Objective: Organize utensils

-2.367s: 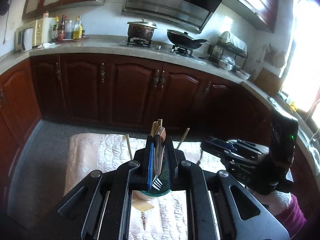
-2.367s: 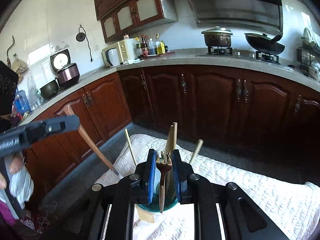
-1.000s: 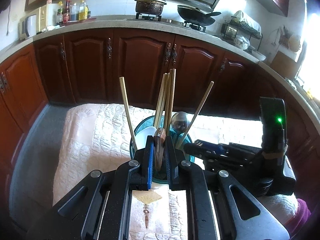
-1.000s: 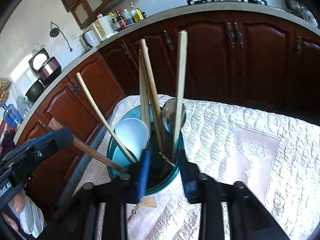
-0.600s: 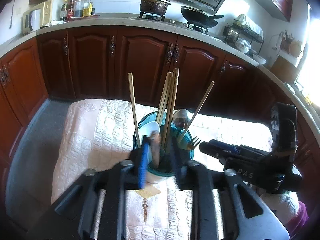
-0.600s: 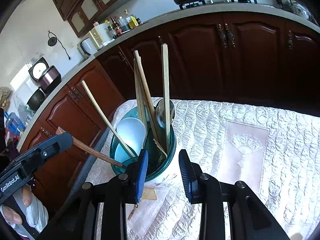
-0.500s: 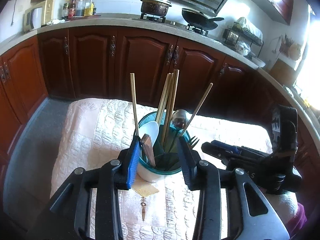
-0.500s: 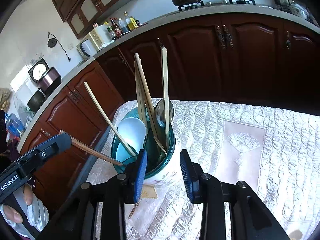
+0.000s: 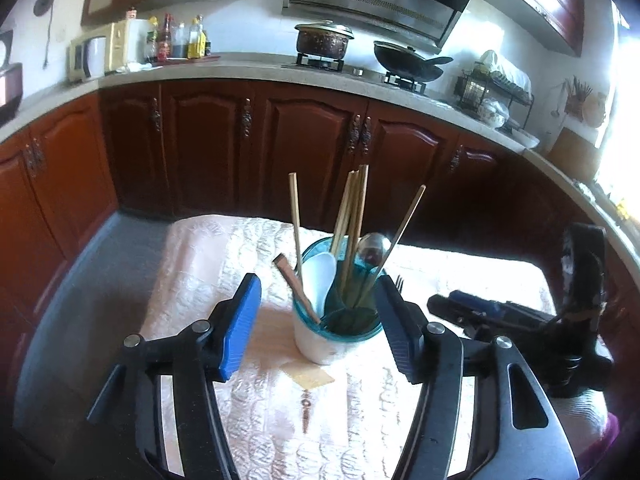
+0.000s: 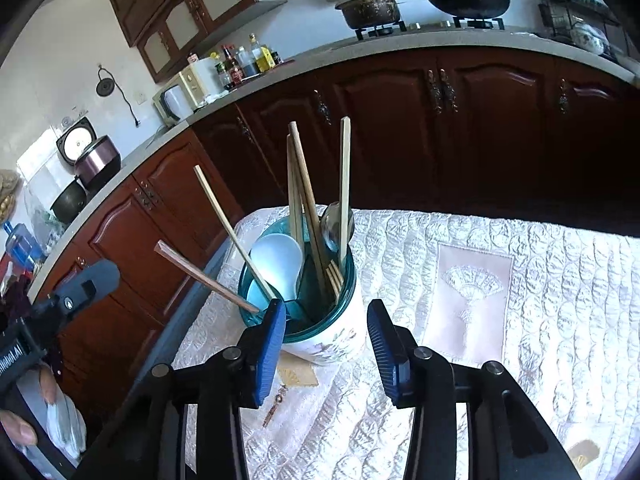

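Left wrist view: I had the left gripper [image 9: 316, 320] spread wide and holding nothing, its fingers on either side of the cup [image 9: 335, 322] at the frame's centre.
Right wrist view: I had the right gripper [image 10: 326, 334] parted and bare too, with the cup [image 10: 320, 316] just beyond its tips, low centre of the frame.
Cup: upright on the quilted white cloth [image 9: 208, 264], teal-rimmed and pale lower down.
Contents: chopsticks [image 10: 304, 192] stood tall at mixed angles; a white spoon [image 10: 276, 264] and a metal spoon [image 10: 332, 224] sat bowl-up; a fork [image 10: 334, 274] rested inside with tines up; a brown wooden handle [image 10: 200, 276] leaned out toward the left of the frame.
Other gripper: in the left view, the right one [image 9: 520, 316] lay at the right edge beside the cup.
Progress: I judged the task nearly or fully done, since I saw every utensil in the cup and none loose on the cloth.
Left to do: perhaps only straightening the leaning handle and drawing both tools away; I could not tell whether anything lay outside the frames.
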